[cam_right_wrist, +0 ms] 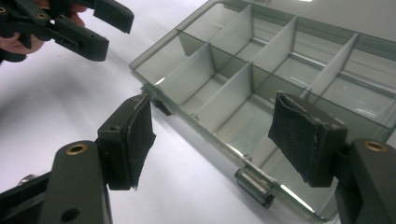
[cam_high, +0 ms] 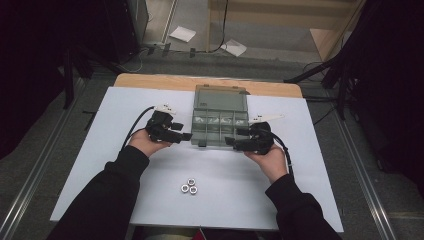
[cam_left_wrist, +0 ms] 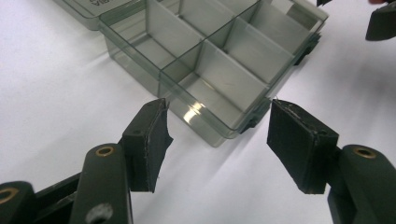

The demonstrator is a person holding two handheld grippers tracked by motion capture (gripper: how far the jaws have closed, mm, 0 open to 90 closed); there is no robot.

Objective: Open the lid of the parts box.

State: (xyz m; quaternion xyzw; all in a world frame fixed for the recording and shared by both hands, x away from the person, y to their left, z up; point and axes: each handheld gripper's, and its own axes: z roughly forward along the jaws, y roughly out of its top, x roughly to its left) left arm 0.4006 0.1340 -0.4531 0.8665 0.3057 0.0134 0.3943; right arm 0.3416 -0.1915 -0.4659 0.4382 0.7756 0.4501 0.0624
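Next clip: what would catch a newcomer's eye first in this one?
A clear compartment box lies open at mid-table, its divided cells looking empty. The left hand-held gripper and right hand-held gripper flank its near corners, both with jaws open. Three metal nuts sit clustered on the white tabletop, nearer the person.

Looked like a lab/recording setup, not a home: white table (cam_high: pixel 100 165) on a wood top w/ dark curtains either side, metal floor rails (cam_high: pixel 30 185), loose cables (cam_high: pixel 220 35) & paper sheets (cam_high: pixel 182 34) on grey floor behind.
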